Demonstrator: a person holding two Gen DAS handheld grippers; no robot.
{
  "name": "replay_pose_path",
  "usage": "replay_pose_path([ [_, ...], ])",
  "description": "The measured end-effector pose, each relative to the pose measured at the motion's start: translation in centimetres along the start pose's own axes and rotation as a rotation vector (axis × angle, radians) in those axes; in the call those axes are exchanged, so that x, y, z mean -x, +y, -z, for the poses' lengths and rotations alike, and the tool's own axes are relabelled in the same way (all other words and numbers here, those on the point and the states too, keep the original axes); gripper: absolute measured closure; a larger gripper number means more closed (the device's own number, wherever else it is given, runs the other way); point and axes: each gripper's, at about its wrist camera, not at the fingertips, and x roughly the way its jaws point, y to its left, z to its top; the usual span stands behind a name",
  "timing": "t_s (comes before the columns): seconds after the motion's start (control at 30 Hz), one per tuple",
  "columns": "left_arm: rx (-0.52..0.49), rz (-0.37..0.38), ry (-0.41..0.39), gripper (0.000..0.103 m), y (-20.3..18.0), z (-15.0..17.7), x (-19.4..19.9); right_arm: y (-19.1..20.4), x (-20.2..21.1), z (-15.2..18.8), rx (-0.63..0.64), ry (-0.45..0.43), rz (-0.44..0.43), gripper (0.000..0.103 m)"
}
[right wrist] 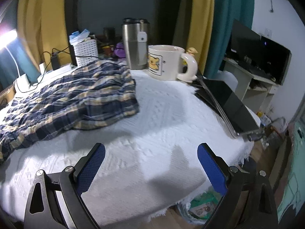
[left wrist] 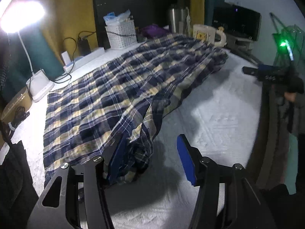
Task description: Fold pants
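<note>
The plaid pants [left wrist: 114, 95], navy and cream, lie spread along the white table cover [left wrist: 219, 114], one end bunched near my left gripper. That left gripper [left wrist: 152, 139] stands open. Its left blue pad [left wrist: 116, 158] rests against the bunched near end of the pants, and its right pad [left wrist: 185, 160] hangs over bare cover. The right wrist view has the pants' other end [right wrist: 66, 99] at the left. My right gripper [right wrist: 151, 146] is open above the white cover [right wrist: 152, 114], apart from the pants, with nothing between its pads. It also shows at the right edge of the left wrist view [left wrist: 247, 70].
A bright desk lamp [left wrist: 21, 17] and cables stand at the far left. A white basket [right wrist: 86, 52], steel tumbler [right wrist: 135, 45] and cream mug [right wrist: 165, 63] line the back. A dark laptop [right wrist: 228, 103] lies at the table's right edge, with a monitor [right wrist: 266, 61] beyond.
</note>
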Motion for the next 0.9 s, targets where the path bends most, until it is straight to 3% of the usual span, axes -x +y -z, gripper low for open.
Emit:
replay_pose_path([
  [0.13,-0.016,-0.045,0.032,0.047,-0.1,0.1,-1.1,-0.9,-0.3,0.2,-0.052,-0.002,-0.058,0.005],
  [0.3,-0.037,-0.024,0.049,0.049,-0.2,0.4,-1.9,-0.6,-1.6,-0.4,-0.126,0.012,-0.178,0.005],
  [0.6,0.042,0.011,0.053,0.050,1.2,0.3,-2.3,1.9,-5.7,-3.9,-0.223,0.083,-0.345,0.006],
  [0.63,0.046,0.020,0.052,0.053,1.3,0.2,-2.4,2.3,-6.3,-4.3,-0.221,0.093,-0.346,0.009],
  [0.67,0.048,0.019,0.050,0.063,1.4,0.2,-2.4,2.6,-6.8,-4.7,-0.217,0.101,-0.339,0.013],
  [0.7,0.052,0.019,0.048,0.066,1.4,0.2,-2.4,2.7,-7.2,-5.0,-0.216,0.104,-0.332,0.022],
  [0.77,0.066,0.033,0.043,0.084,1.7,0.3,-2.3,3.0,-7.9,-5.7,-0.215,0.117,-0.323,0.032],
  [0.9,0.069,0.045,0.031,0.095,1.7,0.4,-2.0,3.1,-8.7,-6.0,-0.209,0.136,-0.367,0.082],
])
